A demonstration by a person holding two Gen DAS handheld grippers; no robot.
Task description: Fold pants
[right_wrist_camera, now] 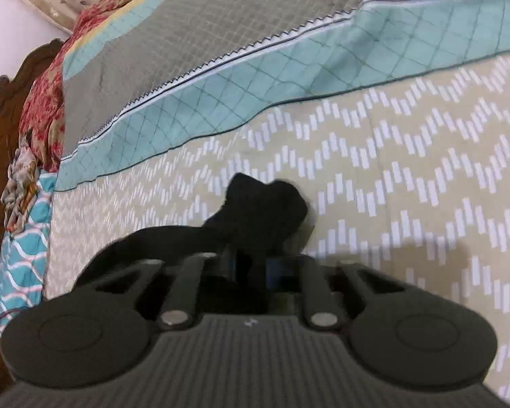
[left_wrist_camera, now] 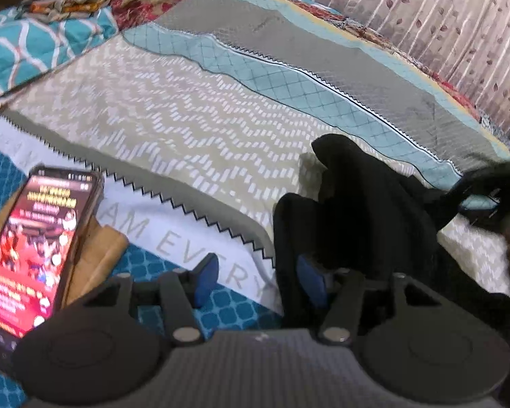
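Black pants (left_wrist_camera: 357, 210) bunched on a patterned bedspread (left_wrist_camera: 173, 115), right tongs (right_wrist_camera: 251, 265) clamped on a fold of them, left tongs (left_wrist_camera: 258, 278) parted at their edge, gripping nothing, phone (left_wrist_camera: 34, 244) nearby

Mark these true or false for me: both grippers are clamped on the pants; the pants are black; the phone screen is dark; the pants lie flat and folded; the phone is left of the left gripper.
1. Both grippers are clamped on the pants. False: the right gripper is shut on the pants, but the left gripper is open, nothing pinched.
2. The pants are black. True.
3. The phone screen is dark. False: it is lit, showing red imagery.
4. The pants lie flat and folded. False: they are bunched up on the bedspread.
5. The phone is left of the left gripper. True.
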